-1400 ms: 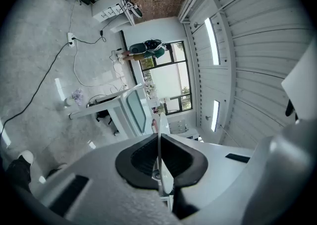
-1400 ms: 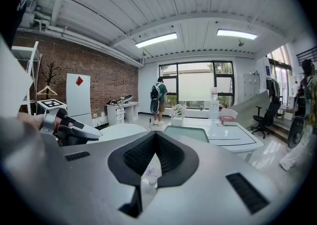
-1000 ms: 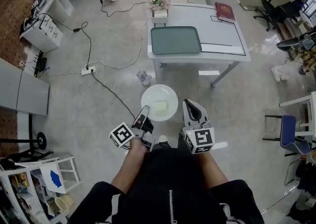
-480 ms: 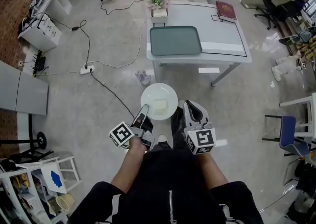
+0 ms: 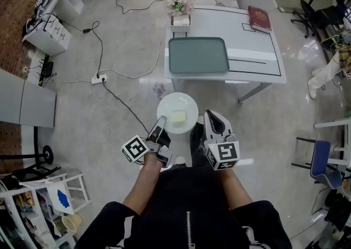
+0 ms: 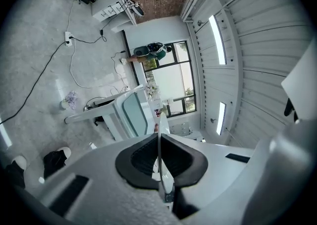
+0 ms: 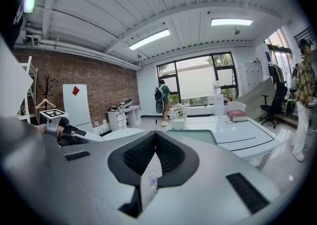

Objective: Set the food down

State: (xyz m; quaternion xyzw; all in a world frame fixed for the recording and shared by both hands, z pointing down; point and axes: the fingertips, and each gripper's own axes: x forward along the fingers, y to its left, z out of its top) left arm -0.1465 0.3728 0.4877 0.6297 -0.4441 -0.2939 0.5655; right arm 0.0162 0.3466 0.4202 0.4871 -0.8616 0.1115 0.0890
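Holding a round white plate (image 5: pixel 166 105) out over the pale floor (image 5: pixel 109 116), you have your left gripper (image 5: pixel 159 128) pinching its near-left rim. In the left gripper view the plate shows edge-on as a thin white line clamped between the two dark pads, which press on it from both sides. The plate sits roughly level in the head view, just ahead of your feet and between the two grippers.

The food (image 5: pixel 178 117) is one pale, cream-coloured square block with soft edges. It lies flat near the middle of the plate, slightly toward you, and only a shade darker than the plate. Nothing else is on the plate. What kind of food it is cannot be told.

Your right gripper (image 5: pixel 214 123) is just right of the plate and apart from it, its jaws pressed together with nothing between them.

Ahead of you stands a white table (image 5: pixel 258 56) carrying a grey-green tray (image 5: pixel 198 55), a dark red book (image 5: pixel 259 18) and a small pot of flowers (image 5: pixel 180 5).
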